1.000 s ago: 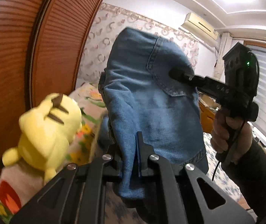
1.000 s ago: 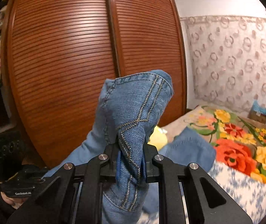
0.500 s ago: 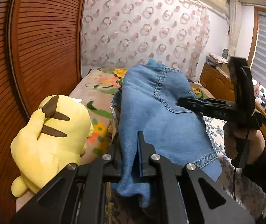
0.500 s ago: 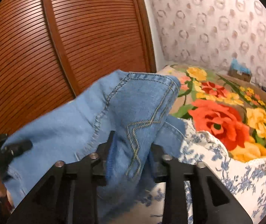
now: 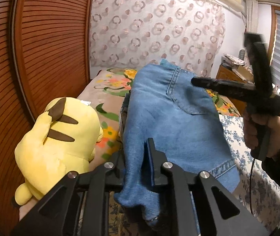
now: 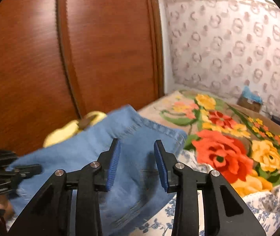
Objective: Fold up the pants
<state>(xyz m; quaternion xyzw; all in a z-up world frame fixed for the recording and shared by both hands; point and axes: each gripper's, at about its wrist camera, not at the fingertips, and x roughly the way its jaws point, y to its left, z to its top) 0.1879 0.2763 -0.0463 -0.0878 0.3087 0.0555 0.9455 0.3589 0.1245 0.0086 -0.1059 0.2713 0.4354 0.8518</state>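
Lying across the floral bedspread (image 6: 224,137), the folded blue denim pants (image 5: 171,122) sit just beside the yellow plush toy (image 5: 59,141), which is at their nine o'clock in the left wrist view.

Biggest risk, as I judge it: the fold slumps open. The left gripper (image 5: 137,157) has a bunched edge of denim between its jaws, which are opening, so that corner may drop unevenly. A smaller risk is the cloth sliding onto the plush toy and catching there. The right gripper (image 6: 137,163) stands with its jaws spread and drawing slightly together, blue pads clear of the fabric beneath; pulling away carelessly could snag the top layer.

Hard to read: the right wrist view is smeared, so the seams and the far hem are blurred. The lower layers of the pants and the leg ends are hidden under the top flap. Whether the left pads truly press the denim is unclear.
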